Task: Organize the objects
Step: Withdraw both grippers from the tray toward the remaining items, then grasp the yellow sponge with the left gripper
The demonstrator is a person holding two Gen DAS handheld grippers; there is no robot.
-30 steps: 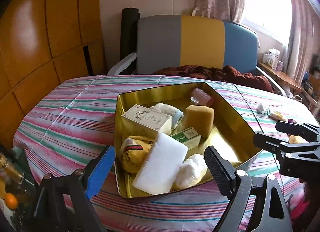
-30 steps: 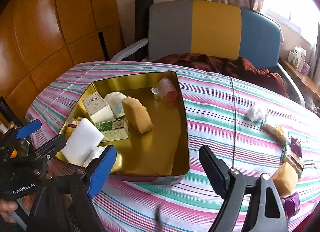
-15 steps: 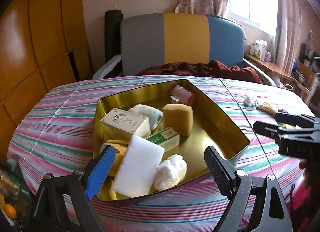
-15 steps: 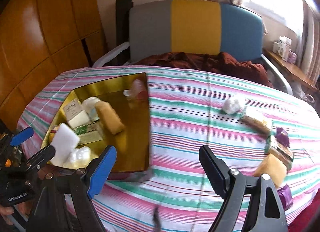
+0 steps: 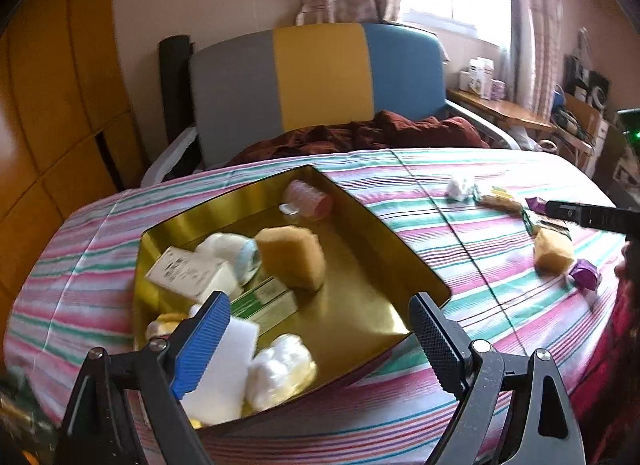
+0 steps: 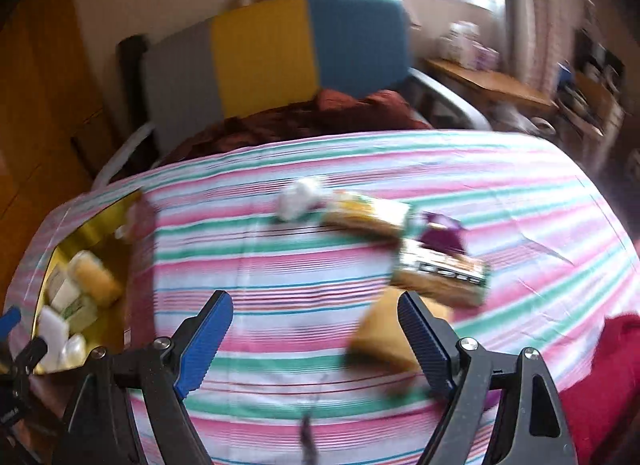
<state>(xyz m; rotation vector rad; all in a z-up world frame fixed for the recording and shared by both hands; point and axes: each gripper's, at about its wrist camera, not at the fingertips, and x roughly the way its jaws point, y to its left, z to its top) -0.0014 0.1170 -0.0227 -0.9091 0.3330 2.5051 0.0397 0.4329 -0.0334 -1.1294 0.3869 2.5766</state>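
A gold tin tray on the striped tablecloth holds a yellow sponge, a white box, a green box, a white foam block, a pink roller and several other items. My left gripper is open and empty above the tray's near edge. My right gripper is open and empty over the cloth; the tray lies at its left. Loose items lie ahead of it: a yellow sponge by its right finger, a snack pack, a purple wrapper, a white wad.
A grey, yellow and blue chair with a dark red cloth stands behind the table. Wood panels are at the left, a wooden shelf by the window at the right. A red garment is at the near right.
Both grippers have swung to the right. The right wrist view now faces the loose items, with the tray at its far left. Both grippers stay open.
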